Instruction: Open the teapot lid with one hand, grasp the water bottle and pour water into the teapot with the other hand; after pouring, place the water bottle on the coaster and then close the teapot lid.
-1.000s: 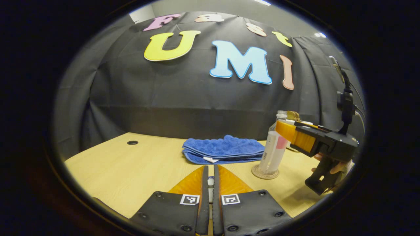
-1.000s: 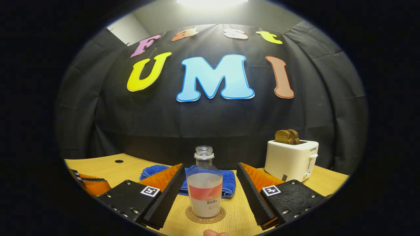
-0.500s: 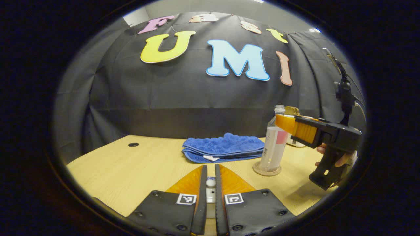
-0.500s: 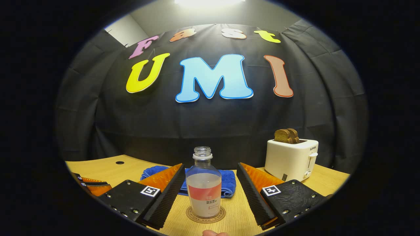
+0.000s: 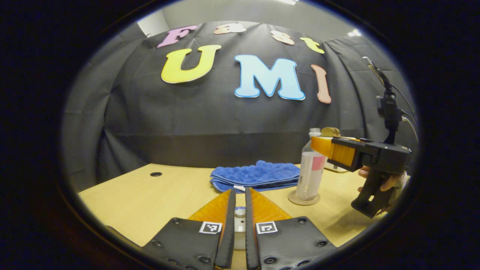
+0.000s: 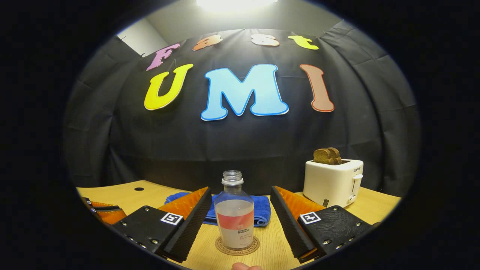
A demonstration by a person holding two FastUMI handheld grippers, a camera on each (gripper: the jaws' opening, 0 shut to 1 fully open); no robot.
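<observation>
The clear water bottle, uncapped and partly full with a pink label, stands upright on the round coaster. My right gripper is open, one finger on each side of the bottle, apart from it. In the left gripper view the bottle stands on the coaster with the right gripper beside it, held by a hand. My left gripper is shut on a small white knob, apparently the teapot lid; the teapot itself is hidden below the fingers.
A folded blue towel lies at the back of the wooden table. A white toaster holding brown bread stands at the right. Part of the left gripper shows low at the left edge of the right gripper view.
The left gripper view has shifted a little, and more of the white knob shows between its fingers. The right gripper stays open around the bottle, which has not moved from the coaster.
</observation>
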